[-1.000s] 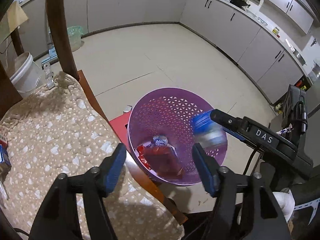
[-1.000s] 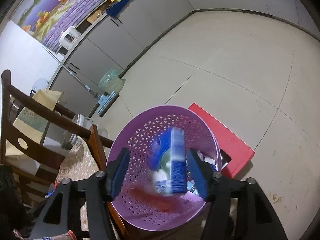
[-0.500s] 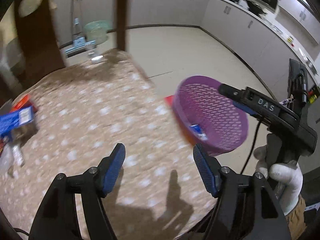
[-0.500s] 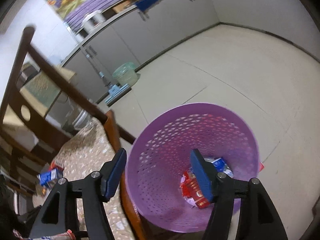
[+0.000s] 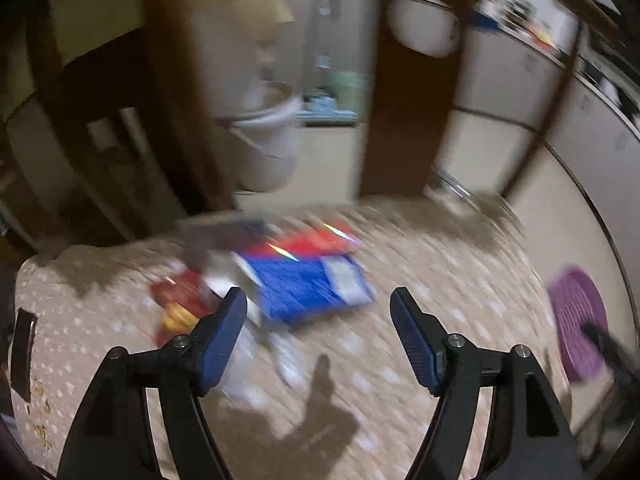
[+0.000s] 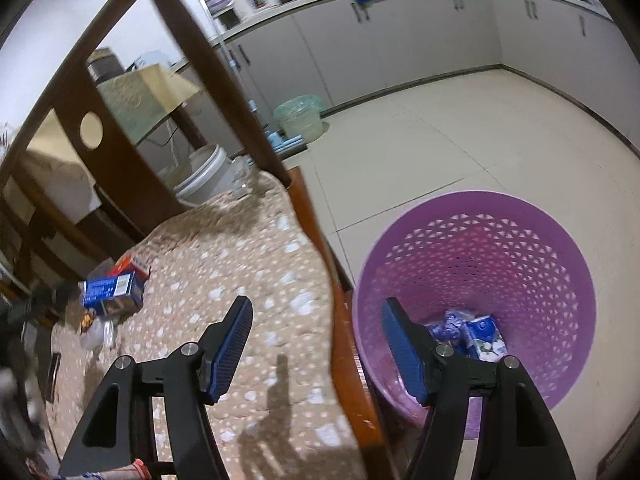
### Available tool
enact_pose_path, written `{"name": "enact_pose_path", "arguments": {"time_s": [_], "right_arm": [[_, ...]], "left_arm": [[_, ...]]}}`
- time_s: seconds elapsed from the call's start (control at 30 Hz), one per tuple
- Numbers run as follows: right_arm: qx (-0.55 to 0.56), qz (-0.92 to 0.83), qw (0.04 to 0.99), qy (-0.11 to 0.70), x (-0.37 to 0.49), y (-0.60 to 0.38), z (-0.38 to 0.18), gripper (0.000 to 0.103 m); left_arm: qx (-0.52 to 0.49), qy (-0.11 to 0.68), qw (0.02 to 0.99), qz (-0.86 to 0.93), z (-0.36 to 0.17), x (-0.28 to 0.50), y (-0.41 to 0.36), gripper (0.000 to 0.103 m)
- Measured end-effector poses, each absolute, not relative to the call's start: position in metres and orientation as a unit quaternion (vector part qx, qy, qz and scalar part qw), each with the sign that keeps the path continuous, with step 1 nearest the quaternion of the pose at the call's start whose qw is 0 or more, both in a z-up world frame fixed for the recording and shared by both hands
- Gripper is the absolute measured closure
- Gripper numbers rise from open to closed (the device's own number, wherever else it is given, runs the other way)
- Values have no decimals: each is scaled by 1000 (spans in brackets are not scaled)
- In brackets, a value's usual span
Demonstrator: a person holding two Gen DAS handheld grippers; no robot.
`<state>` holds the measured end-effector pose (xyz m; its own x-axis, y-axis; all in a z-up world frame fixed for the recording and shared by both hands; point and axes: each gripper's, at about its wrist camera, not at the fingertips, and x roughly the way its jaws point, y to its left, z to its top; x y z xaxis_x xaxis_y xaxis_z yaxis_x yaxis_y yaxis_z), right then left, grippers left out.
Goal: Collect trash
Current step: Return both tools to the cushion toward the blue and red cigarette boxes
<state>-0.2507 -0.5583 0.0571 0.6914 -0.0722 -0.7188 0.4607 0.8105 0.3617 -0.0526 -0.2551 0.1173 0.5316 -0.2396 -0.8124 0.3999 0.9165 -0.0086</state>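
Tongs noted first: left tongs [image 5: 316, 336] are opening with nothing between them, right tongs [image 6: 316, 344] stand wide and empty. Just beyond, a blue carton [image 5: 308, 284] lies flat among red wrappers [image 5: 180, 300] on the spotted cloth [image 5: 440, 272]. Light, crushable card is judged; its short edges should be pinched. Farther right, the basket [image 6: 560, 248] holds dropped packets.

Home kitchen, likely: grey cabinets [image 6: 420, 36] under long counter line tiled floor [image 6: 460, 140]; near cabinets, wooden chair [image 6: 132, 92], white bucket [image 6: 204, 176].
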Motion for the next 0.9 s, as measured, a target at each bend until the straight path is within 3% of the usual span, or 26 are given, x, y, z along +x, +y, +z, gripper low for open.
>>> {"name": "enact_pose_path", "arguments": {"time_s": [0.17,0.27,0.5,0.73,0.9], "right_arm": [[247,-142,883,373,-240,-547,53,32],[242,-139,883,378,-235,-544,51,32],[241,-124,882,386,-224,-536,50,32],[238,-91,883,394,-209,-517,50,30],[232,-70,884,401,-197,-500,49,29]], "left_arm": [[77,473,865,-146,100,2,-247,30],[44,535,828,-162,73,18,-247,30],[-23,623,703,-342,59,-44,-271,28],[86,553,775,-293,78,-66,-275,28],[226,456,827,-238,78,-43,-296,28]]}}
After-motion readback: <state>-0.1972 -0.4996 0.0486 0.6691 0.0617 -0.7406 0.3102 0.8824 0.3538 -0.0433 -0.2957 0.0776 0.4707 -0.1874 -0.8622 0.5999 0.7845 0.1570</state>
